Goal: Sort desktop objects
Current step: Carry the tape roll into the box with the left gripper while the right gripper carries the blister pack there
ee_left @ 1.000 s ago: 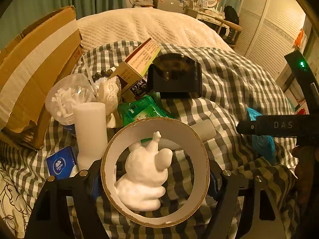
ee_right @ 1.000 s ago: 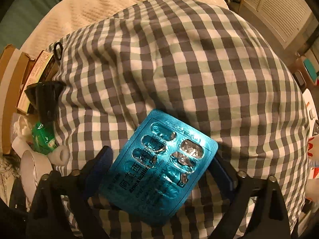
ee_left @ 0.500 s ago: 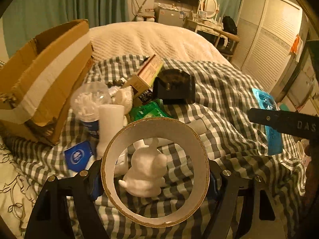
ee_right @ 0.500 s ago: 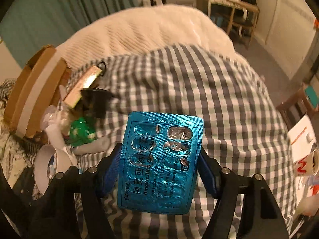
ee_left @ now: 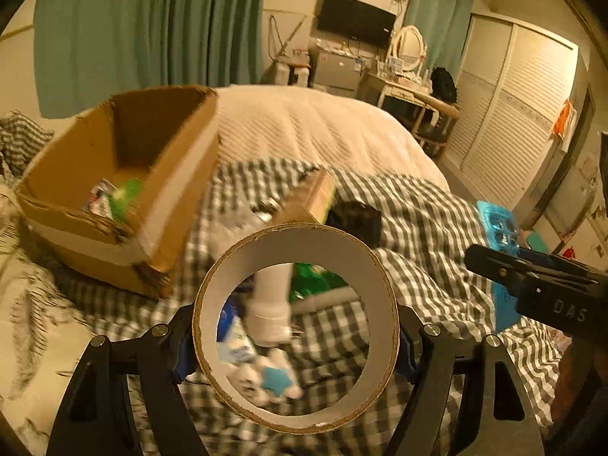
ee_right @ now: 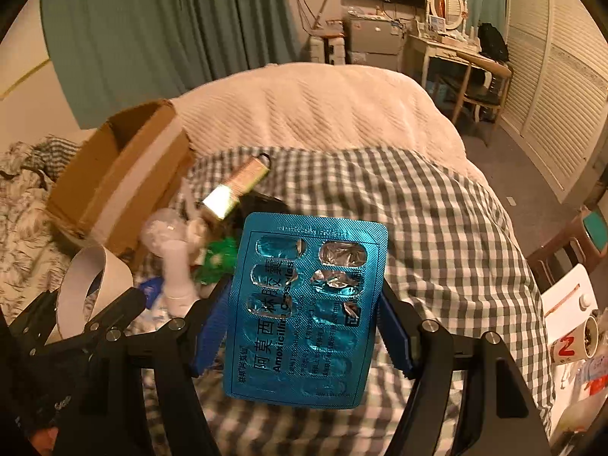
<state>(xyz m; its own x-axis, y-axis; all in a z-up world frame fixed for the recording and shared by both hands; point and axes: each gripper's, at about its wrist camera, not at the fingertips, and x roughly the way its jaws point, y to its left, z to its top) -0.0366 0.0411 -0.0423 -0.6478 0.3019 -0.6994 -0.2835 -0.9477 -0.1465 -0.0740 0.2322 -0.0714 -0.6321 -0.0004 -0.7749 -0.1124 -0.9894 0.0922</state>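
Note:
My left gripper [ee_left: 295, 344] is shut on a cardboard tape ring [ee_left: 304, 239], held upright above the checked blanket; the ring [ee_right: 95, 266] also shows at the left of the right wrist view. A blue blister pack of capsules [ee_right: 307, 296] stands between the pads of my right gripper [ee_right: 304, 325], which is shut on it. In the left wrist view that pack [ee_left: 497, 224] hangs at the far right. An open cardboard box [ee_left: 114, 174] sits left of both grippers, with a few small packets [ee_left: 117, 195] on its floor.
A pile lies on the checked blanket [ee_left: 418, 235] below the ring: a white bottle [ee_left: 269, 304], a green packet [ee_left: 315, 277], a black holder [ee_left: 357, 216], a small carton [ee_left: 311, 201] and a white figure [ee_left: 273, 376]. A nightstand [ee_right: 570, 304] stands right.
Both grippers have risen and tipped up, so the box's inside now shows. The blister pack went from lying slanted between the right jaws to being clamped upright. The ring stays gripped.

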